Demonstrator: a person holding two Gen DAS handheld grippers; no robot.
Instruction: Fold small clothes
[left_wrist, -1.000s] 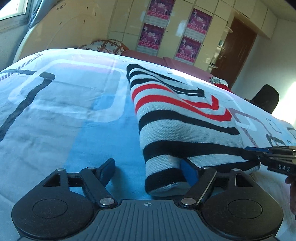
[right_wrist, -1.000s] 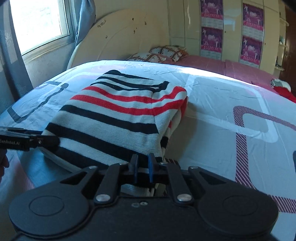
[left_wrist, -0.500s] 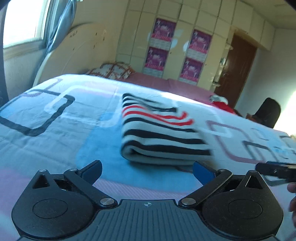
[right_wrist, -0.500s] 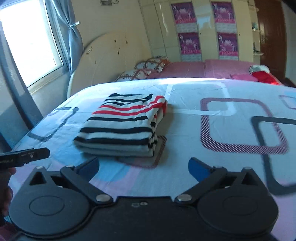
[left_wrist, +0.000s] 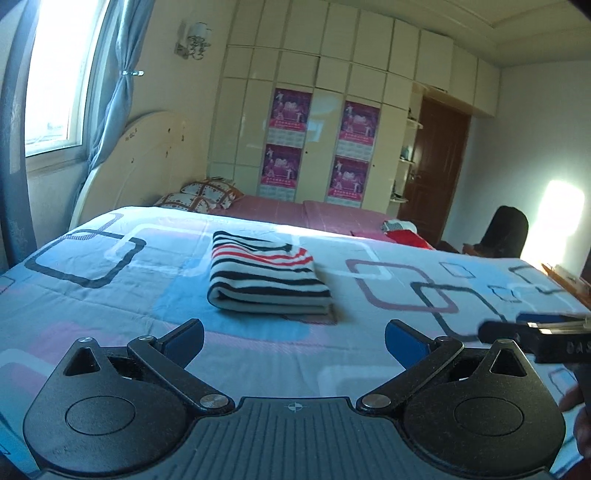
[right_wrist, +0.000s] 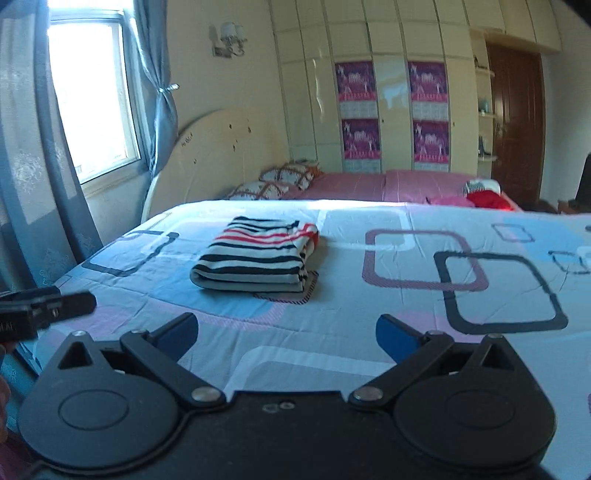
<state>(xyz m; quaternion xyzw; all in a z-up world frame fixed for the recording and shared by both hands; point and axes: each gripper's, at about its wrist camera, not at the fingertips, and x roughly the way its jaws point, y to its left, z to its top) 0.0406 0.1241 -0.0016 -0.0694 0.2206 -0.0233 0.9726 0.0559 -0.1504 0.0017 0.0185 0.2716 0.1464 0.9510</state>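
Note:
A folded striped garment (left_wrist: 266, 280), white with black and red stripes, lies flat on the patterned bedspread (left_wrist: 110, 302); it also shows in the right wrist view (right_wrist: 255, 260). My left gripper (left_wrist: 294, 341) is open and empty, held back from the garment above the near part of the bed. My right gripper (right_wrist: 287, 334) is open and empty, also back from the garment. The right gripper's body shows at the right edge of the left wrist view (left_wrist: 535, 332). The left gripper's body shows at the left edge of the right wrist view (right_wrist: 44, 310).
Pillows (left_wrist: 199, 194) and a pink sheet (left_wrist: 314, 212) lie at the bed's far end, with a red and white cloth (left_wrist: 404, 230) near the far right corner. A headboard (left_wrist: 140, 155), window (left_wrist: 51, 81), wardrobe (left_wrist: 325, 122), door (left_wrist: 432, 173) and dark chair (left_wrist: 506, 230) surround the bed.
One second ago my right gripper was shut on the garment's near edge and the left was open beside it. Both grippers have let go, opened and drawn back and up from the folded garment.

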